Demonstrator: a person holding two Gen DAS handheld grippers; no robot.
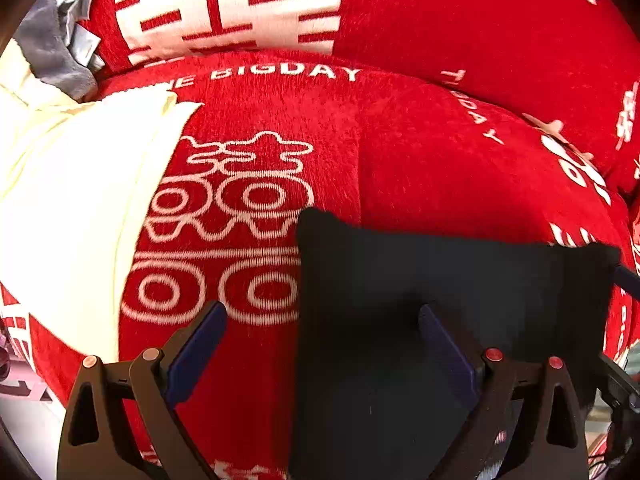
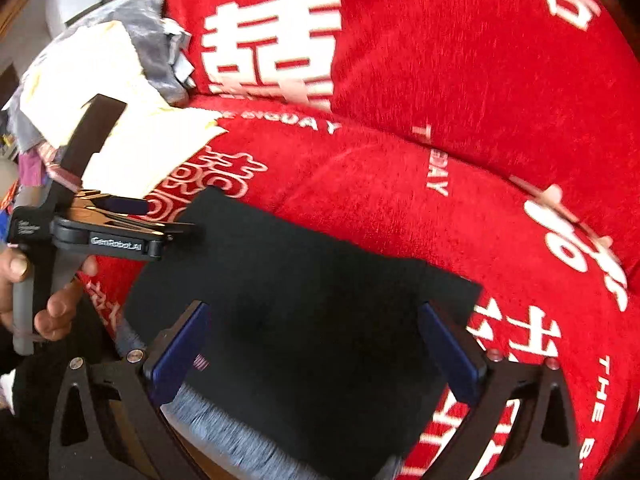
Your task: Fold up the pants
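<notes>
The black pants (image 1: 440, 280) lie folded into a flat rectangle on a red sofa seat (image 1: 400, 152); they also show in the right wrist view (image 2: 304, 280), with a grey ribbed waistband (image 2: 224, 428) at the near edge. My left gripper (image 1: 322, 320) is open and empty, straddling the pants' left edge. My right gripper (image 2: 314, 324) is open and empty, just above the pants' near part. The left gripper also shows in the right wrist view (image 2: 160, 216), held by a hand at the pants' left corner.
Folded cream cloth (image 1: 80, 200) lies on the seat left of the pants, with grey cloth (image 1: 52, 48) behind it. The red backrest cushion (image 1: 440, 12) with white characters rises behind. Clutter (image 2: 24, 160) lies off the sofa's left end.
</notes>
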